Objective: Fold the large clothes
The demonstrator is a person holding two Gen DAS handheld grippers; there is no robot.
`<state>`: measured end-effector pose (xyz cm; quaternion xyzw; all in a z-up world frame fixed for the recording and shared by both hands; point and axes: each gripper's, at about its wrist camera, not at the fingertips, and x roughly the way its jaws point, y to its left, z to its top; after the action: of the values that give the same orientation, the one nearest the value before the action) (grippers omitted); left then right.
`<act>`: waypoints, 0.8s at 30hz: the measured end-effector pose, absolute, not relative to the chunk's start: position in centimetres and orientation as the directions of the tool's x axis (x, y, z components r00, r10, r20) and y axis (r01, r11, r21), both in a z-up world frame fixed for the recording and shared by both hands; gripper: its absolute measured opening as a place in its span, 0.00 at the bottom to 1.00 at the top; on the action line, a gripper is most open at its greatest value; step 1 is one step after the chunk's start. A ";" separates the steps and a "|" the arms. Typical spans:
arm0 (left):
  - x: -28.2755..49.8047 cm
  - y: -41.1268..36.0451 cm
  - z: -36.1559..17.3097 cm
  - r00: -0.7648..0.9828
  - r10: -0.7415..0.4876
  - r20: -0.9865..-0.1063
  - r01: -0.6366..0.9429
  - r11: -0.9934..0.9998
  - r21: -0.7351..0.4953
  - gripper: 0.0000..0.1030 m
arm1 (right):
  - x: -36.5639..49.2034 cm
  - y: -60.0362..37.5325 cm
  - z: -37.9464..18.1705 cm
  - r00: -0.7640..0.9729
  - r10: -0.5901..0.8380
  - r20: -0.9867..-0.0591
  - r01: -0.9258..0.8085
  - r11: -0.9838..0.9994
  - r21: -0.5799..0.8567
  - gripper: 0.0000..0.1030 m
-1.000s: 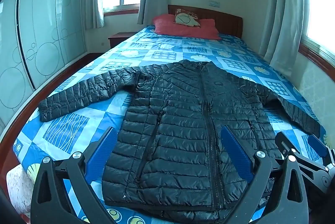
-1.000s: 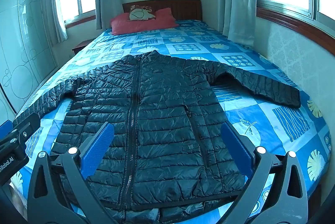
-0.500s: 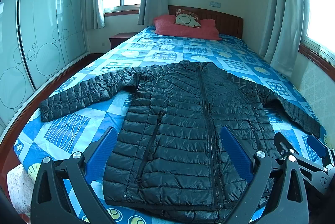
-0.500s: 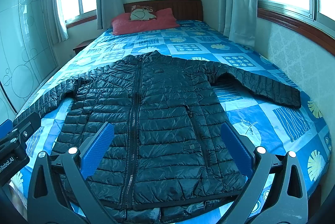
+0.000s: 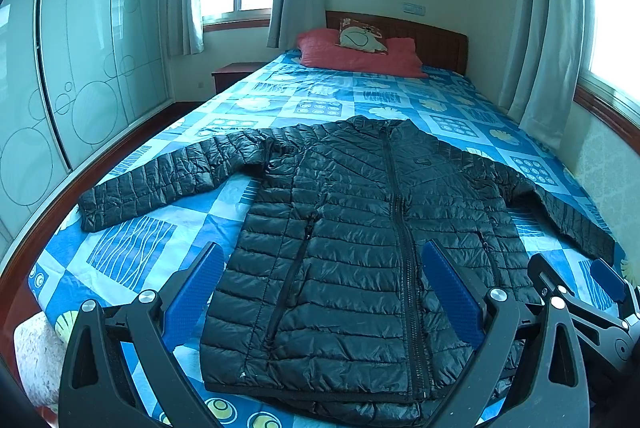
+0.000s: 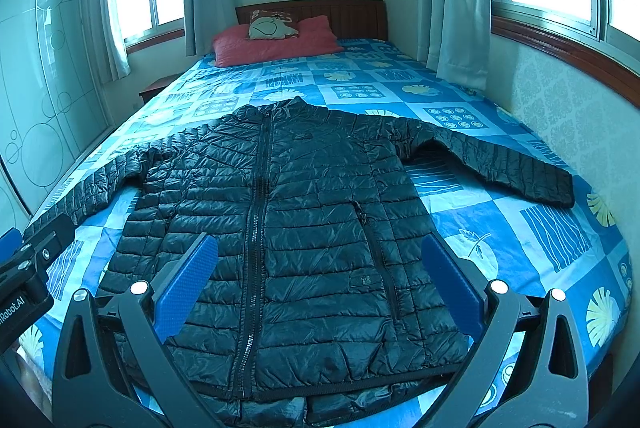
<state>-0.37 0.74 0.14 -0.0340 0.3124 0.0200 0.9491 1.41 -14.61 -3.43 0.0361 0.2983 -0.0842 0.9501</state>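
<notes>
A black quilted puffer jacket (image 5: 360,236) (image 6: 288,228) lies flat and zipped on the bed, front up, collar toward the headboard, both sleeves spread out sideways. My left gripper (image 5: 320,292) hovers open above the hem end of the jacket, its blue pads wide apart with nothing between them. My right gripper (image 6: 320,284) is open too, over the lower half of the jacket. In the left wrist view the right gripper (image 5: 600,292) shows at the lower right; in the right wrist view the left gripper (image 6: 24,260) shows at the left edge.
The bed (image 5: 132,252) has a blue patterned cover, red pillows (image 5: 360,56) and a wooden headboard (image 6: 312,12). A sliding wardrobe (image 5: 80,68) runs along the left, a nightstand (image 5: 236,74) stands by it. Curtained windows and a wall close the right side.
Both grippers have pulled back and risen slightly, so the jacket sits a little lower and smaller in each view. The jacket itself has not moved.
</notes>
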 end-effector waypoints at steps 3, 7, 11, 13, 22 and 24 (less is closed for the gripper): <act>-0.4 0.8 0.1 0.804 0.022 -0.595 -0.063 0.997 -0.049 0.95 | 1.5 -14.8 -3.4 0.808 -0.139 -0.572 0.182 0.983 0.018 0.98; -0.3 0.9 0.0 0.802 0.023 -0.597 -0.065 0.997 -0.050 0.95 | 1.4 -14.5 -3.4 0.808 -0.140 -0.573 0.184 0.983 0.019 0.98; -0.3 0.9 0.1 0.803 0.023 -0.596 -0.065 0.997 -0.049 0.95 | 1.4 -14.5 -3.5 0.808 -0.140 -0.573 0.184 0.983 0.019 0.98; -0.3 0.9 0.1 0.803 0.024 -0.596 -0.066 0.997 -0.048 0.95 | 1.4 -14.4 -3.6 0.808 -0.141 -0.572 0.184 0.983 0.018 0.98; -0.3 0.9 0.1 0.801 0.026 -0.599 -0.068 0.997 -0.047 0.95 | 1.8 -14.8 -3.7 0.806 -0.136 -0.576 0.179 0.984 0.019 0.98; -0.3 1.0 0.1 0.800 0.024 -0.599 -0.066 0.997 -0.048 0.95 | 1.7 -14.8 -3.6 0.806 -0.136 -0.576 0.178 0.984 0.018 0.98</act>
<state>-0.32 0.96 0.07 -0.0334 0.3151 0.0239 0.9482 1.75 -14.79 -3.65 0.0356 0.3001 -0.0827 0.9496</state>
